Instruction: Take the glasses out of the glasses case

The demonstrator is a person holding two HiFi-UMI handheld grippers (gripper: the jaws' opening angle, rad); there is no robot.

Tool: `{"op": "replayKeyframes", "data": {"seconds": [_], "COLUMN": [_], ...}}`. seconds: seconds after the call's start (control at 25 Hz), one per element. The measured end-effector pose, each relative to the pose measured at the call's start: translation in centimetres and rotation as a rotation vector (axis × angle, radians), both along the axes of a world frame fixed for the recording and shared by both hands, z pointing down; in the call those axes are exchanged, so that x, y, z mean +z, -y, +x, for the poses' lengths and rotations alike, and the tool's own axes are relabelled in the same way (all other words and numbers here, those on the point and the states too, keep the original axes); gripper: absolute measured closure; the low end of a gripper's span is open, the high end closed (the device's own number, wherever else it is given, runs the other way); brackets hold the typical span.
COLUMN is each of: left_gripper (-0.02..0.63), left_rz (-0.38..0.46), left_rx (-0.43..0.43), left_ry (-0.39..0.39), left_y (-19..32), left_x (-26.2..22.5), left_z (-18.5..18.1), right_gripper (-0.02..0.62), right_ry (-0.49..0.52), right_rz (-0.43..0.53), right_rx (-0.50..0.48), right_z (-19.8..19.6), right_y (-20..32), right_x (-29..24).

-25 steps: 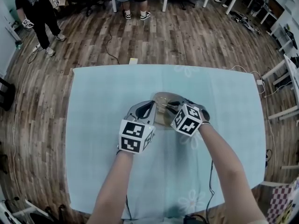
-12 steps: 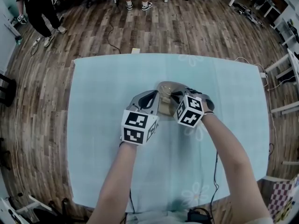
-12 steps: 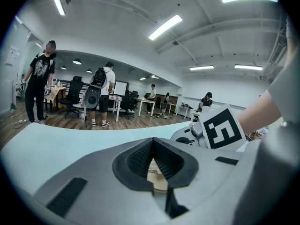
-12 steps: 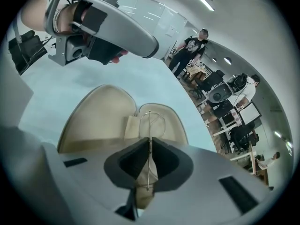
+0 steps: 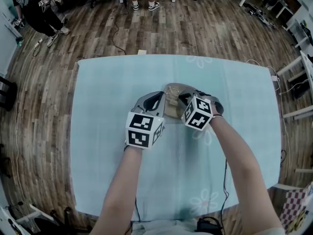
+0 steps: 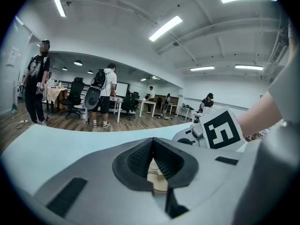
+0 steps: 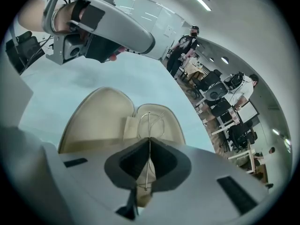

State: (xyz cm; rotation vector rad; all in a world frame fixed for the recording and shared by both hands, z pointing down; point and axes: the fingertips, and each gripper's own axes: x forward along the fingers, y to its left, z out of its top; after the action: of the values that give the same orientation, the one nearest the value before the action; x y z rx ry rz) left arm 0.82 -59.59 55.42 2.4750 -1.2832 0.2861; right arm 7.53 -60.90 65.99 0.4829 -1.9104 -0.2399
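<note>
The table (image 5: 98, 111) is covered with a pale blue cloth. The glasses case (image 5: 172, 93) lies on it midway between the left and right edges, nearer the far edge than the near edge. The case is open. Its two rounded halves lie spread side by side, and the lining is beige (image 7: 96, 121).

Right tool (image 7: 149, 146): the jaws are pressed together on the glasses (image 7: 149, 125). A thin metal wire of the frame runs straight up between the jaw pads. Above the jaws the wire joins a thin oval rim that sits over the right half of the case. The frame is light-coloured and very slender. Whether the glasses touch the lining cannot be made out.

Left tool (image 6: 152, 146): the jaw tips are pressed together, with nothing visible between them. The beige case shows through the gap behind the tips. In the head view this tool sits at the left edge of the case, just beside the right tool.
</note>
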Motion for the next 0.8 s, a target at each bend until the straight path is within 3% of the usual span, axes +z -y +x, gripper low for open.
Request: {"op": "replayKeyframes", "data": {"seconds": [0.8], "left_gripper": [0.597], "left_rz": [0.034], "left_rx": [-0.005], "left_ry": [0.014], "left_y": [-1.6], "left_x": [-2.9], "left_z": [-0.2], "right_gripper": [0.58], "right_ry": [0.037], "right_rz": [0.025], "right_rx": [0.025], "right_z": [0.4], "right_y": [-1.0], "right_x": [-4.4]}}
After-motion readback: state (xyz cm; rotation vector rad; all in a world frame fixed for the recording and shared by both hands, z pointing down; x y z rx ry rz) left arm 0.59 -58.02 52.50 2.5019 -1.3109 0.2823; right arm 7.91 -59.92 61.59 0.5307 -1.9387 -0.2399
